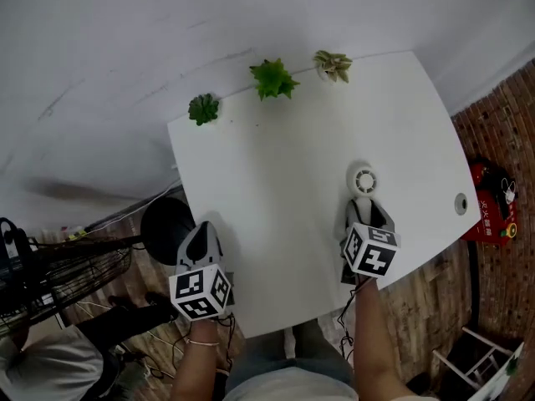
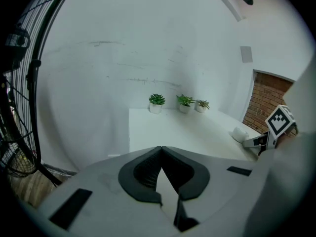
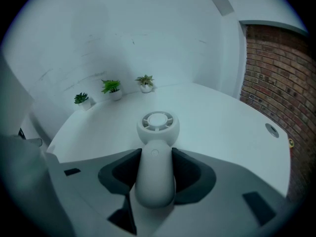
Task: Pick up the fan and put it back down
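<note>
I read my right gripper (image 1: 368, 214) extended forward from the near table edge, jaws clamped on the handle of the white fan (image 1: 364, 180), whose round head sits just ahead over the white table (image 1: 284, 157). My left gripper (image 1: 201, 239) hangs at the table's near-left edge, jaws pressed together on nothing

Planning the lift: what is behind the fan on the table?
Behind the fan is bare white table, then a row of potted plants at the far edge. The right gripper covers the sides of its handle.
</note>
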Tool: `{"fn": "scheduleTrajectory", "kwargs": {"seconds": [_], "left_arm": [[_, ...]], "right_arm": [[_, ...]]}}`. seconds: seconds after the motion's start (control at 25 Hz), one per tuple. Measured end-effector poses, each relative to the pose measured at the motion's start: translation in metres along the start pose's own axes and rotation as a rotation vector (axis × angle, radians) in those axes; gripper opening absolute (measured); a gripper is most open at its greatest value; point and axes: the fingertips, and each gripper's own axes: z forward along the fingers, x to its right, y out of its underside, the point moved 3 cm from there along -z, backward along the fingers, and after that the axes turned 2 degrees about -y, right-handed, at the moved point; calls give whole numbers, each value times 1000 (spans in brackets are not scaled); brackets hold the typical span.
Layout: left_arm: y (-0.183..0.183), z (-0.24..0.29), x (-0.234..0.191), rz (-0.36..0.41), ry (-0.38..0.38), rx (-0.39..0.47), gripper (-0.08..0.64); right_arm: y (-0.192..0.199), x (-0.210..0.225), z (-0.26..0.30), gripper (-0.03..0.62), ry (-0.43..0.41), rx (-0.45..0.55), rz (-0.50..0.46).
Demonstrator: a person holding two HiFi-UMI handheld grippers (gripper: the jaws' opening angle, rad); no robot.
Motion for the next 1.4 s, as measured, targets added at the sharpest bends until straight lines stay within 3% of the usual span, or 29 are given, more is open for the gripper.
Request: {"fn": "scheduleTrajectory", "kwargs": {"seconds": [0.36,0.64,1.04,1.24,1.4], "left_arm": [[-4,-17,-1,-16,-14,39,11],[-23,-47,9,-24,-11,107,11],[-103,-118,38,-16,-14,310,11],[-152,-153,53,-12,1,438,11],[-172,-174,62,-21,10,503,11]], "right_arm": [[-21,-12,-21,190,-37,87,-34],[-50,-18,-71,190,-61,202,-60],[-111,-25,-191,190,-103,473,-105],[-144,-24,-258,190,-110,657,-122],[-158,-21,-297,190,-110,750,-129]]}}
